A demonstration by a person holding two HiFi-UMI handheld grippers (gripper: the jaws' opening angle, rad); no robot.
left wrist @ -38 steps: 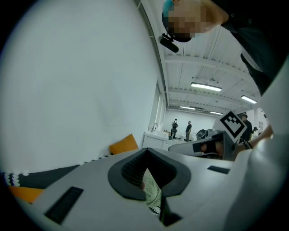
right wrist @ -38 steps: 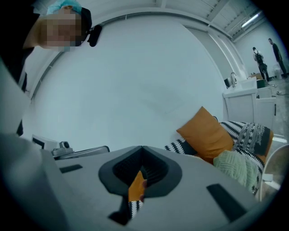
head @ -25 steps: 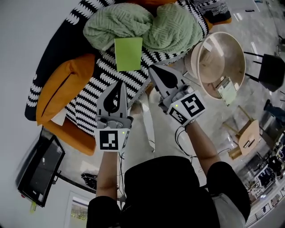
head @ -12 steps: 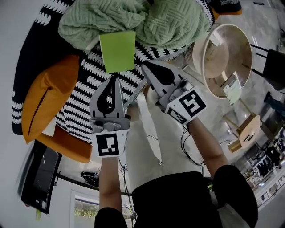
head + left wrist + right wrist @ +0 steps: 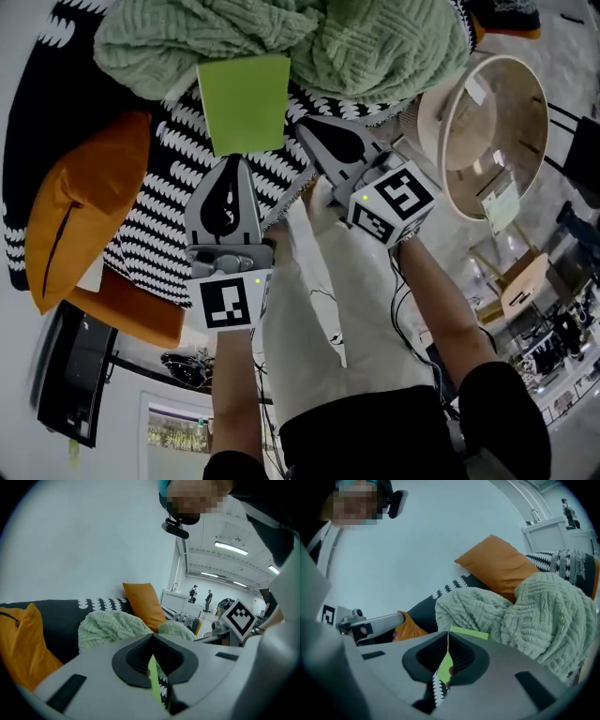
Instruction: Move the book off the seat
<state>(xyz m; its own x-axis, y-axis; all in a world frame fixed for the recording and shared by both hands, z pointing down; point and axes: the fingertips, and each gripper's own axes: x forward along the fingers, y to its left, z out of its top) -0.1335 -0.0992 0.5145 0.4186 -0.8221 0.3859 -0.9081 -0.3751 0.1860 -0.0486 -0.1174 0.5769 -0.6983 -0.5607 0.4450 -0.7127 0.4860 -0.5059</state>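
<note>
Over the last second both grippers have come down toward the sofa, and the book now sits larger and higher in the head view.

Head view: the green book lies flat on the sofa's black-and-white throw, its far edge against a green blanket. The left gripper points at the book's near edge, tips just short of it. The right gripper is near the book's right side. An orange cushion lies to the left.

Left gripper view: the fingers are pressed together with nothing between them. A green sliver of the book shows beyond them.

Right gripper view: the fingers also meet at the tips and hold nothing. The book lies just ahead, at the blanket's edge.
</note>
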